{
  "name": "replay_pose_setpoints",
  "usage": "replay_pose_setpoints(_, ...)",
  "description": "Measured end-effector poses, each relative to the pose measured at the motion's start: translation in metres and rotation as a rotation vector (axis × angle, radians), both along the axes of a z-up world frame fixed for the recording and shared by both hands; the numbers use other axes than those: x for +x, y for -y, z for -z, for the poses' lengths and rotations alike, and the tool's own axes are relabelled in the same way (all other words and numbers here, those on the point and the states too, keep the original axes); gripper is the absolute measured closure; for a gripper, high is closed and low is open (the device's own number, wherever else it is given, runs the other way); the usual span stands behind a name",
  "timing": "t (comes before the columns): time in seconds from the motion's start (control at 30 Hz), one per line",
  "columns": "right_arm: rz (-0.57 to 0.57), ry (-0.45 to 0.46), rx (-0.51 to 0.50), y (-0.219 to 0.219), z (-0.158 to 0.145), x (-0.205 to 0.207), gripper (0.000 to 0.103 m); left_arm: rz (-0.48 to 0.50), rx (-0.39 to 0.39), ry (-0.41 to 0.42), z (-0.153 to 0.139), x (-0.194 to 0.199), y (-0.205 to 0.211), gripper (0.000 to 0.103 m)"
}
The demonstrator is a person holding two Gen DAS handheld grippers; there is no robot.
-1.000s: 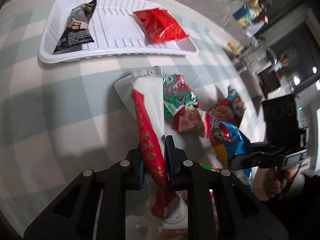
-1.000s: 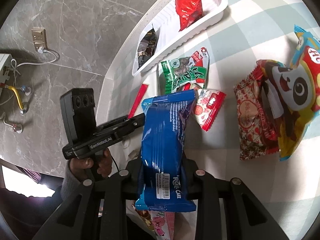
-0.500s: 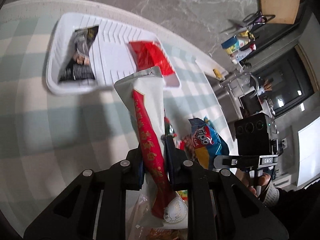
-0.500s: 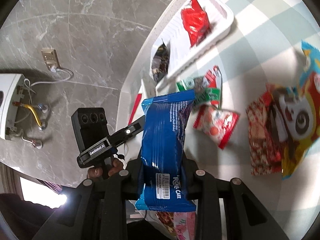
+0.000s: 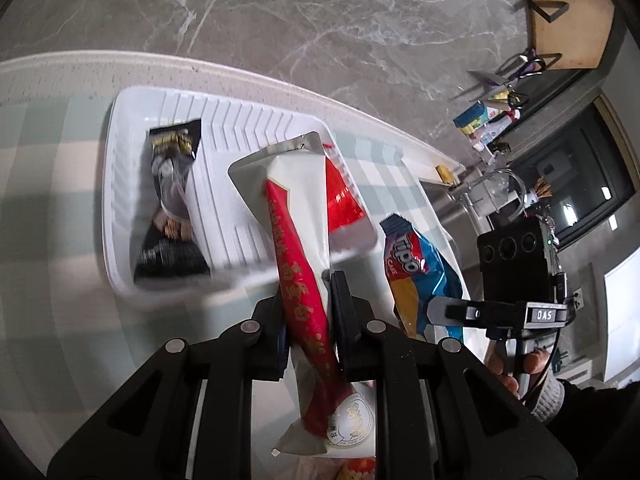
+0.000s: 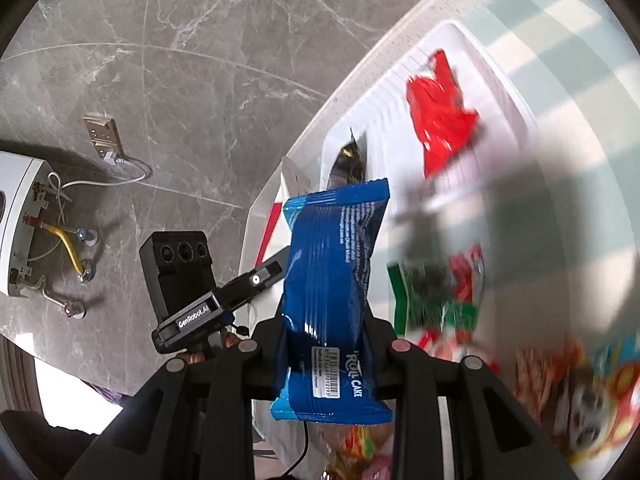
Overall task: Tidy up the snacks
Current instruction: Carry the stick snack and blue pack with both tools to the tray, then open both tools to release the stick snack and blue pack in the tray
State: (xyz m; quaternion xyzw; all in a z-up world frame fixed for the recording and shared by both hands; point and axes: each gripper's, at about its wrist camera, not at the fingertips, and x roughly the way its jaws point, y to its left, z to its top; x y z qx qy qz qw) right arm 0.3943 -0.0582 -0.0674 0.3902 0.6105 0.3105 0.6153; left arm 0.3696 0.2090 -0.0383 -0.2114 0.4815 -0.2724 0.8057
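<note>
Left wrist view, left to right: white tray centre-left, black snack pack inside, red pack behind. Left gripper clenched on white-red stick pack, bottom centre. Right gripper gripping blue roll cake pack, right of frame.

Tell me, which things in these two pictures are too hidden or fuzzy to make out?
- Right wrist view: the loose snack packets on the checked tablecloth are smeared by motion blur; their print is unreadable.
- Left wrist view: the red foil packet in the white ribbed plastic tray is half hidden behind the white-and-red long packet.
- Right wrist view: the black packet is mostly hidden behind the blue roll-cake packet.
</note>
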Motion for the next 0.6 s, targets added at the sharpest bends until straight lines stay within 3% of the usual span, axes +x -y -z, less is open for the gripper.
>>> replay_pose_setpoints(0.6, 0.018, -0.011, -0.109, -0.029, 0.046, 0.099, 0.071, -0.051, 0.067, -0.016, 0.022, 0.093, 0.004, 0.087)
